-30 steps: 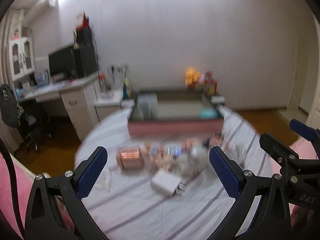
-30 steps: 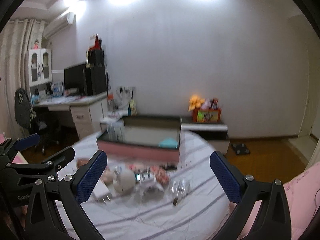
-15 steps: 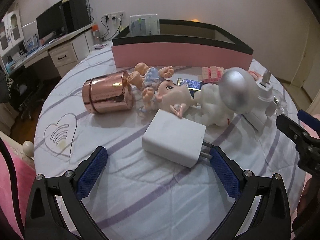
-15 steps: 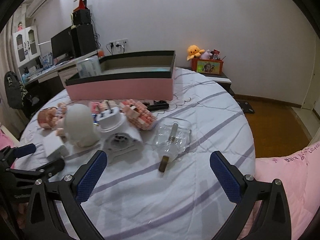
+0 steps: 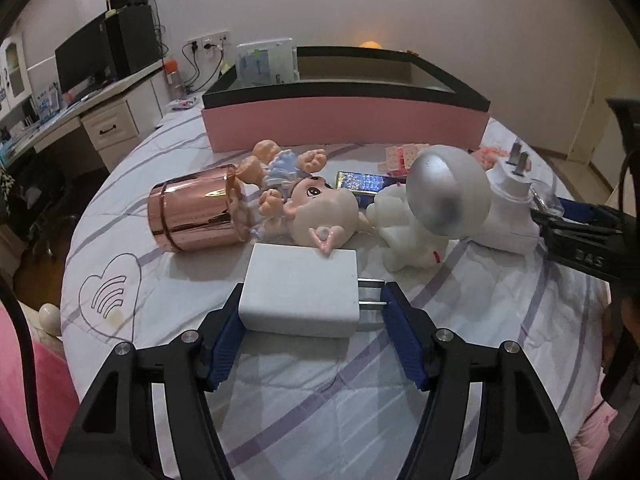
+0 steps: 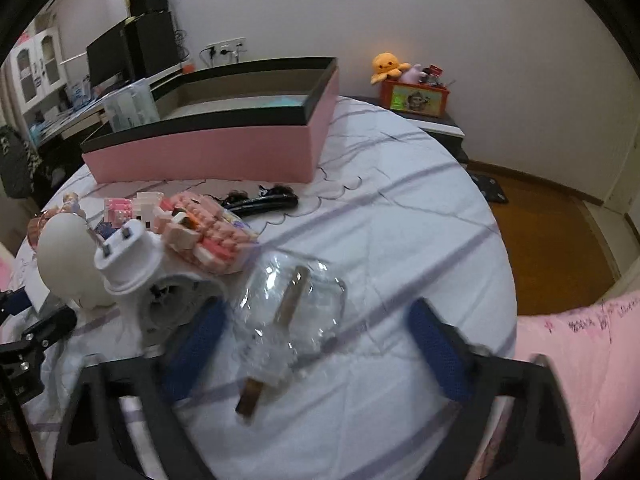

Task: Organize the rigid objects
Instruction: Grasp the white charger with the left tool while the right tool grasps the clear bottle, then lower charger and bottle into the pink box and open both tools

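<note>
A white charger [image 5: 300, 292] lies on the striped cloth between the fingers of my left gripper [image 5: 314, 336]. The jaws are closing: one pad touches its left end and the other its prongs. In the right wrist view a clear glass piece with a brown stick [image 6: 288, 312] lies between the blurred fingers of my right gripper [image 6: 318, 348]. Those jaws are closing too, with gaps left on both sides. Behind the charger lie a rose-gold cup [image 5: 192, 216] on its side, a doll [image 5: 304, 200], a white astronaut figure [image 5: 440, 196] and a white plug adapter [image 6: 132, 264].
A long pink box with a black rim [image 6: 200, 152] stands open at the back of the round table. Pink toy bricks [image 6: 204, 232] and a black hair piece [image 6: 264, 200] lie before it. A desk with a monitor stands far left, with wooden floor to the right.
Both grippers have come down close to the table. The left jaws have narrowed from wide open onto the charger. The right jaws have narrowed around the clear glass piece.
</note>
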`<state>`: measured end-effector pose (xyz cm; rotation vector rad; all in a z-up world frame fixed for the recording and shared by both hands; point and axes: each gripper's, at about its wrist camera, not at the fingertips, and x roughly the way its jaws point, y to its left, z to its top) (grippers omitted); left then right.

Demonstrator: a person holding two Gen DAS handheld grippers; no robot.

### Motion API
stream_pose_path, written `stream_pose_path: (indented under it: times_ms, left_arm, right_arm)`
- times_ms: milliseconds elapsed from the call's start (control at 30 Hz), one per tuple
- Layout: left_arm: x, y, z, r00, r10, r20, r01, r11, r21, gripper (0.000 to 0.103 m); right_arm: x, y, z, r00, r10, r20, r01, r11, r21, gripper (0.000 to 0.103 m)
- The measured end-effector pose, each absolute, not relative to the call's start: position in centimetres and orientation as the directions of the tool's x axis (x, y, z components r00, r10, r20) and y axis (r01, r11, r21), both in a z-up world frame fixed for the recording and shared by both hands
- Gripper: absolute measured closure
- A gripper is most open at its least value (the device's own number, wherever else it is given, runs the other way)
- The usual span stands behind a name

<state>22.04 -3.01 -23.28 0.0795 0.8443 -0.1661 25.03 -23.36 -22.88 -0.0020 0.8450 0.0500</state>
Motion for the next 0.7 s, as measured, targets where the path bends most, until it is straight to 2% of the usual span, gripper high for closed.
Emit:
stream_pose_path:
  times_ms: [33,67,100,333,700]
  left_arm:
    - [21.9,-2.9,-23.2,0.653,-0.117,-0.748,0.178,0.984,0.002,0.036]
    - [21.8,-2.7,-23.0,0.655,-0.120,-0.746,0.175,0.984,-0.004,0.036]
    - [21.6,-2.5,-22.8,0.657,-0.123,-0.744,0.171,0.985,-0.011,0.036]
    - [19.9,-2.1,-20.3,0.706,-0.150,-0.693,0.181,0.983,-0.028,0.036]
    - [21.2,-4.2,-13.3,0.791,-0.225,-0.569,0.252,0.967,-0.032,0.036]
  right_arm:
    - [25.0,-23.3,-22.9,0.666,0.038,-0.745,-0.046,0.999,0.009,0.034]
    - [24.9,-23.3,-22.8,0.669,0.048,-0.741,-0.057,0.998,0.013,0.047]
    - [24.9,-23.3,-22.8,0.671,0.059,-0.739,-0.065,0.998,0.021,0.050]
    - [22.5,-23.1,-21.8,0.715,0.093,-0.693,-0.064,0.996,0.068,0.051]
    - [20.2,-19.1,-14.0,0.816,0.228,-0.532,-0.214,0.973,0.089,0.050]
